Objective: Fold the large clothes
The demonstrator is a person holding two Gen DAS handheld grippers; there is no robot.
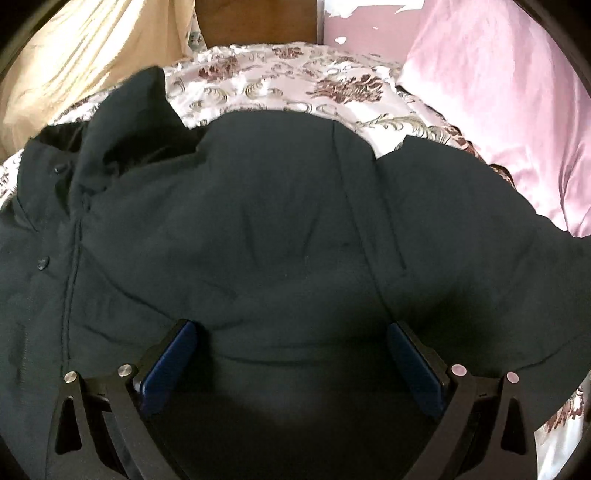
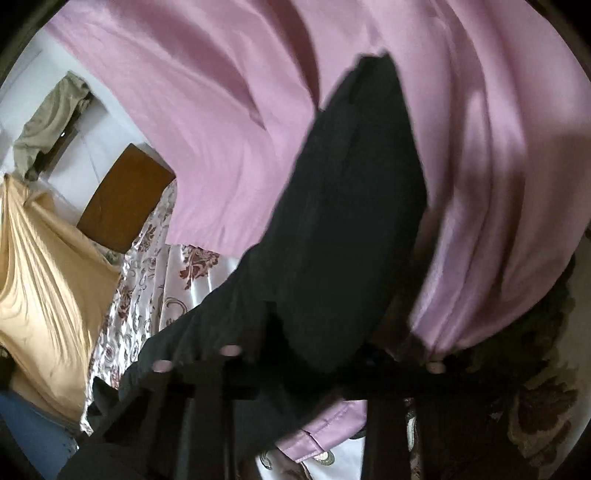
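A large dark jacket (image 1: 258, 221) lies spread on the bed, its snap buttons (image 1: 43, 263) at the left and its collar bunched at the upper left. My left gripper (image 1: 297, 332) hovers just over the jacket's middle. It is open, its blue pads (image 1: 173, 365) wide apart with nothing between them. In the blurred, rolled right wrist view a flap of the dark jacket (image 2: 354, 206) rises from my right gripper (image 2: 328, 350), over the pink pillow. The right fingertips are lost in dark cloth, and the jaws look shut on it.
A floral satin bedspread (image 1: 280, 85) covers the bed. A pink pillow (image 1: 498, 110) lies at the right and a cream cloth (image 1: 74, 51) at the left. A wooden headboard (image 1: 255, 22) stands behind. The pink pillow (image 2: 221, 110) fills much of the right wrist view.
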